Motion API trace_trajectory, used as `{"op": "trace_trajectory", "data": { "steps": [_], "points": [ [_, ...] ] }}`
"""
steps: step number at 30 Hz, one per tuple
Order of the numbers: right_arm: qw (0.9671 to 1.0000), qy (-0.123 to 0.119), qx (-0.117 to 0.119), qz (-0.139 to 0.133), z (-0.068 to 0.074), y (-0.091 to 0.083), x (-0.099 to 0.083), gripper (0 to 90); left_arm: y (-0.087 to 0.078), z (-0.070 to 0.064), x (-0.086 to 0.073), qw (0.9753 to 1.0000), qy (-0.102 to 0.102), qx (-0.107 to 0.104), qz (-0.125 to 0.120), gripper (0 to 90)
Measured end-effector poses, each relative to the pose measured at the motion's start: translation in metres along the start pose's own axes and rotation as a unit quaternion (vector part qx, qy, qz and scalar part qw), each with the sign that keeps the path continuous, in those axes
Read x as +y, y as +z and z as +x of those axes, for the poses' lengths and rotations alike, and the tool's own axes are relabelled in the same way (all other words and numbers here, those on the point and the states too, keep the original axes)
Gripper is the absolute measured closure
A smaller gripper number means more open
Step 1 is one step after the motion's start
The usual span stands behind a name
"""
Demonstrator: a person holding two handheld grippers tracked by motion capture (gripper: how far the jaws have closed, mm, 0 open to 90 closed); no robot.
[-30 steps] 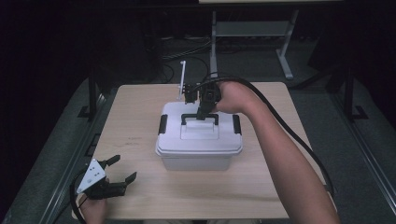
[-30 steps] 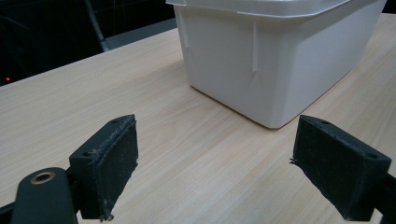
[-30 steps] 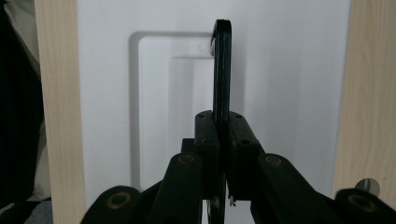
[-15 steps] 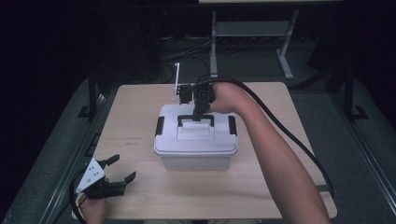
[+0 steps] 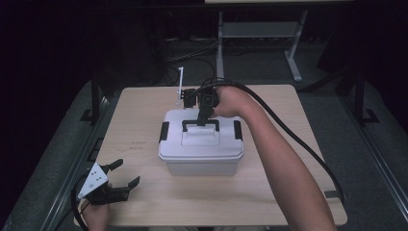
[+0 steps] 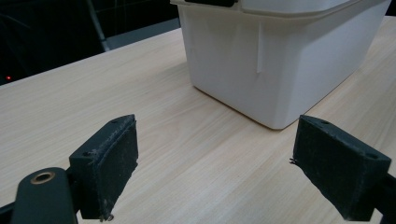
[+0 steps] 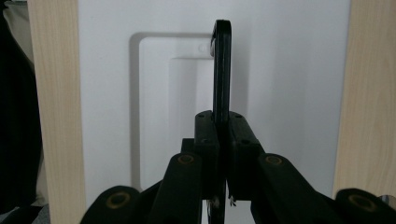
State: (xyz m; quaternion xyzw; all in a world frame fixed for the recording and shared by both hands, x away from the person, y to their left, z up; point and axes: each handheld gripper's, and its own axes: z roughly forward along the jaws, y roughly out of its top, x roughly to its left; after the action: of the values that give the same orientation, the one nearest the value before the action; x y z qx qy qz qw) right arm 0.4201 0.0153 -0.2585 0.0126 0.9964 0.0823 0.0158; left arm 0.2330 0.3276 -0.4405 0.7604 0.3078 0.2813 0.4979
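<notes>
A white plastic box [image 5: 201, 150] with black side latches sits mid-table, its lid on. My right gripper [image 5: 200, 120] points down over the lid and is shut on the black carry handle [image 5: 200, 123], which stands upright. In the right gripper view the handle [image 7: 222, 70] runs up edge-on from between the closed jaws, over the white lid [image 7: 289, 93]. My left gripper [image 5: 119, 178] rests near the table's front left corner, jaws wide open and nothing between them. Its own view shows the box wall [image 6: 280, 65] ahead, beyond the two pads [image 6: 114, 163].
The wooden table [image 5: 144, 139] has bare surface on all sides of the box. A thin white post [image 5: 180, 84] stands at the back edge. A thick black cable [image 5: 293, 139] trails from the right gripper across the right side. A metal stand [image 5: 260, 31] is behind the table.
The right gripper, shut on the handle, has shifted slightly left and toward the back along with the box. The left gripper has stayed put.
</notes>
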Motion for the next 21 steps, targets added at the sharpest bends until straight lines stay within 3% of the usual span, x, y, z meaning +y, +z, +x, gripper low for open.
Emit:
{"op": "trace_trajectory", "data": {
  "steps": [10,21],
  "points": [
    [0.9999,0.007,0.014,-0.005,-0.0062,0.0086,-0.0049,83.9,-0.0003,0.0008,-0.0006,1.0000,-0.003,0.002,-0.001,13.5],
    [0.9999,0.007,0.012,-0.006,-0.0055,0.0082,-0.0054,83.6,-0.0002,0.0001,-0.0003,1.0000,-0.002,0.001,-0.001,13.5]
  ]
}}
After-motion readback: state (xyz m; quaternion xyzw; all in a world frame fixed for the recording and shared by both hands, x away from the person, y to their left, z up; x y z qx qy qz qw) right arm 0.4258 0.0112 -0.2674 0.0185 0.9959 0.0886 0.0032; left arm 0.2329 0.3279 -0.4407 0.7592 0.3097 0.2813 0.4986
